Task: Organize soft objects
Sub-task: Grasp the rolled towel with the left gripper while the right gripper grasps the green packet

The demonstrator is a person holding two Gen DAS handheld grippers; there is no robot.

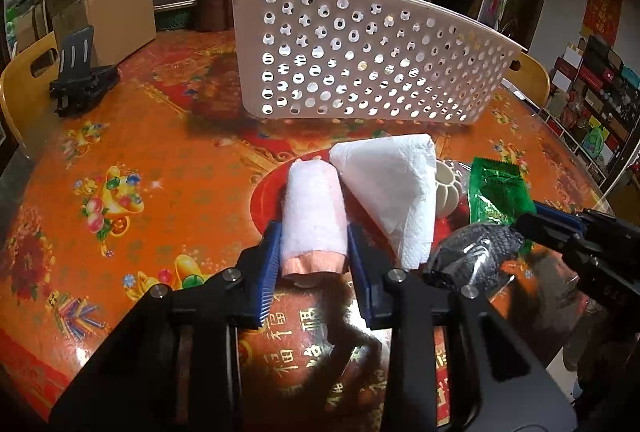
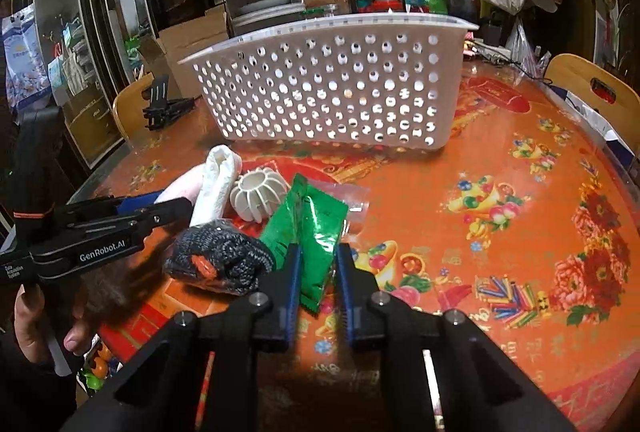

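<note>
Pink-white fuzzy roll (image 1: 314,216) lies lengthwise on the table, near end copper-coloured. Folded white paper towel (image 1: 394,188) just beside it at right. Dark knit bundle (image 2: 222,258) in clear wrap touches the green foil packet (image 2: 316,232). White perforated basket (image 1: 360,52) upright behind.

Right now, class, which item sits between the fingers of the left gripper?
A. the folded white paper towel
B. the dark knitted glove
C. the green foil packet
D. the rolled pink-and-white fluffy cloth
D: in the left wrist view the left gripper has its blue fingers against both sides of the rolled pink-and-white fluffy cloth, while the folded white paper towel lies beside it, untouched.
</note>
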